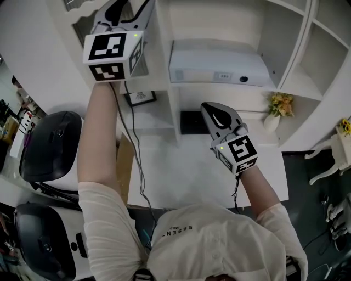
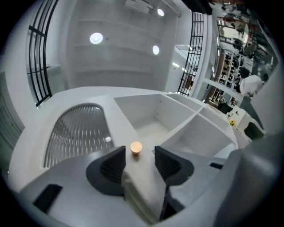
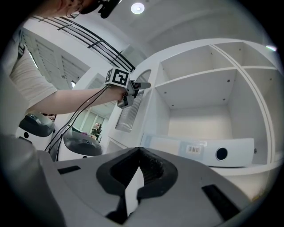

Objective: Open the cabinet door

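The white cabinet door (image 2: 80,133) has an arched ribbed-glass panel and a small round wooden knob (image 2: 136,147) on its edge strip. My left gripper (image 2: 139,157) is raised to that door, open. Its jaws stand apart on either side of the strip, and the knob sits between their tips without touching either. The right gripper view shows the left gripper (image 3: 133,88) up at the door (image 3: 129,113). In the head view it (image 1: 122,10) is at the top left. My right gripper (image 1: 210,108) hangs shut and empty over the desk, away from the door.
Open white shelves (image 1: 307,60) fill the cabinet's right side. A white file box (image 1: 216,66) lies on one shelf. A vase of yellow flowers (image 1: 277,107), a framed picture (image 1: 140,97) and the white desk (image 1: 181,175) are below. Black-and-white machines (image 1: 49,145) stand on the left.
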Available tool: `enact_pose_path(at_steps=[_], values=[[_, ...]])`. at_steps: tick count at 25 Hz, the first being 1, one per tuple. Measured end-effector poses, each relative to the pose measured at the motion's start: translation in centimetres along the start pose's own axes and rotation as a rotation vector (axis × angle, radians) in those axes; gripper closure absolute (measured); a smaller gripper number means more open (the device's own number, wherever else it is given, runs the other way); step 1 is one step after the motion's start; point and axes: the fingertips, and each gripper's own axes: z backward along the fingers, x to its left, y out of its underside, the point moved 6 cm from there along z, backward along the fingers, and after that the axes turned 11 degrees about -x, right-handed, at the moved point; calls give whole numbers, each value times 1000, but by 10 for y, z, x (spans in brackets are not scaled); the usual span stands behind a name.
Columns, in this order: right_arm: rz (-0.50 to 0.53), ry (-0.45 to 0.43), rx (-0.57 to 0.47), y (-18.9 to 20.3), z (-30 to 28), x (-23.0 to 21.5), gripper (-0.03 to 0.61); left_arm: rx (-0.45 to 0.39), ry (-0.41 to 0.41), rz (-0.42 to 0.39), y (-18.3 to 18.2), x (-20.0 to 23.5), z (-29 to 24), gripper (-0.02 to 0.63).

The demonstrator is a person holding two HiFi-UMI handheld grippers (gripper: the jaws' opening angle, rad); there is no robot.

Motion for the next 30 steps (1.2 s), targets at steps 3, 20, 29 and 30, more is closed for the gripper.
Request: enact_pose_path(at_steps=[3, 20, 29, 30], values=[[7, -14, 2, 1, 3, -2, 563, 10, -2, 3, -5, 3, -14, 408], [-40, -40, 47, 16, 42, -16, 563, 49, -64, 56, -10, 10, -17, 526], [-40, -81, 41, 10, 45, 3, 563, 34, -22, 98, -24, 13, -2, 526], [-48, -86, 37, 8, 46, 7, 563, 30, -14, 102, -27, 14, 1, 526]])
